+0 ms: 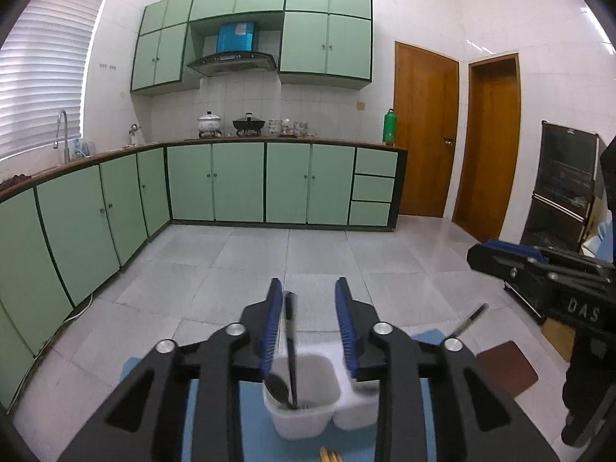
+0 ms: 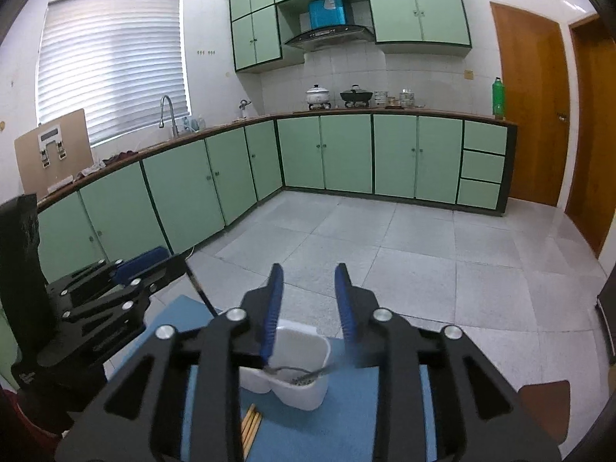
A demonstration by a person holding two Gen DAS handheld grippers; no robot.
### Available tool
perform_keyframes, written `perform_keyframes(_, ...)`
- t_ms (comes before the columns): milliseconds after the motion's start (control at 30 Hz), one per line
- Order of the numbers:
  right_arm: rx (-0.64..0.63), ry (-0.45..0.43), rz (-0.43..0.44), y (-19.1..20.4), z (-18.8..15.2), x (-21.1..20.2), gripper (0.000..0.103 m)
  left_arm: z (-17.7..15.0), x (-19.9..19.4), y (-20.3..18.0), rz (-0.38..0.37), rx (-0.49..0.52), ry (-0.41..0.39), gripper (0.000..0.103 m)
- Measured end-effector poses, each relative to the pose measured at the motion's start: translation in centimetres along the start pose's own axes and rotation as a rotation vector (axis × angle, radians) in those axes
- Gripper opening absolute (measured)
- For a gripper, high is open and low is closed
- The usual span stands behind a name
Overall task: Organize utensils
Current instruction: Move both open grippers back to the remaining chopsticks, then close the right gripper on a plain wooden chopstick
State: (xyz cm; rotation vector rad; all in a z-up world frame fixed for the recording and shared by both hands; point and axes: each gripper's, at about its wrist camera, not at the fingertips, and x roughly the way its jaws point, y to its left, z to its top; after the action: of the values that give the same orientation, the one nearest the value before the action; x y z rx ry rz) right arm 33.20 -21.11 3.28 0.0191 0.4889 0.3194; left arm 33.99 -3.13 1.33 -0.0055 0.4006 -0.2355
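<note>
**Two grippers spread wide over the holder**

Both the left gripper (image 1: 306,327) and right gripper (image 2: 308,308) are hanging released, gripping nothing — a black utensil (image 1: 290,350) is leaning inside the white holder (image 1: 308,419) on the blue mat (image 2: 346,419), chopsticks (image 2: 250,427) lying beside.

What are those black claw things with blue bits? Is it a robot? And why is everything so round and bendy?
It's not a robot. A person holds one two-finger grabber in each hand. Each grabber has a camera looking along its fingers, and the wide lens bends the room.

One picture is from the left grabber, the other from the right grabber. Each one also shows the other grabber off to the side.

Below them is a blue mat. On it are a white plastic holder with two cups and some pale wooden chopsticks. A black-handled spoon stands in one cup.

Both grabbers are wide open and are not squeezing anything.
</note>
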Motion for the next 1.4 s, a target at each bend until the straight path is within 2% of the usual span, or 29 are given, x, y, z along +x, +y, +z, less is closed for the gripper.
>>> perform_keyframes(133, 0.027, -0.013, -0.011, -0.2, -1.8, -2.3, 0.044, -1.5, -2.7, 0.5, 0.004, -0.011, 0.015, 0.047)
perform_keyframes(167, 0.031, -0.011, -0.015, -0.2, -2.4, -2.9, 0.049, -2.0, -3.3, 0.5, 0.004, -0.012, 0.018, 0.048)
perform_keyframes(233, 0.036, -0.011, -0.020, -0.1, -3.8, -4.1, 0.057, -3.2, -4.6, 0.5, 0.011, -0.011, 0.036, 0.058)
perform_keyframes(300, 0.038, -0.009, -0.028, 0.1, -5.3, -5.3, 0.069, -4.5, -5.7, 0.5, 0.021, -0.018, 0.057, 0.062)
perform_keyframes(367, 0.052, 0.002, -0.042, 0.5, -7.6, -6.6, 0.077, -6.5, -6.8, 0.5, 0.022, -0.032, 0.087, 0.063)
perform_keyframes(500, 0.084, 0.051, -0.055, 1.2, -12.3, -7.8, 0.085, -10.7, -8.3, 0.4, 0.035, -0.046, 0.157, 0.065)
perform_keyframes(700, 0.130, 0.188, -0.060, 2.6, -19.4, -7.4, 0.086, -17.5, -8.9, 0.1, 0.081, -0.049, 0.283, 0.066)
perform_keyframes(900, 0.132, 0.294, -0.047, 4.5, -24.7, -6.9, 0.086, -21.3, -9.1, 0.5, 0.103, -0.049, 0.379, 0.066)
perform_keyframes(1100, 0.095, 0.357, -0.021, 7.2, -27.0, -6.6, 0.081, -24.1, -9.8, 0.7, 0.113, -0.065, 0.430, 0.066)
perform_keyframes(1400, 0.046, 0.415, -0.006, 9.0, -28.4, -5.9, 0.067, -25.2, -10.2, 0.6, 0.125, -0.078, 0.453, 0.066)
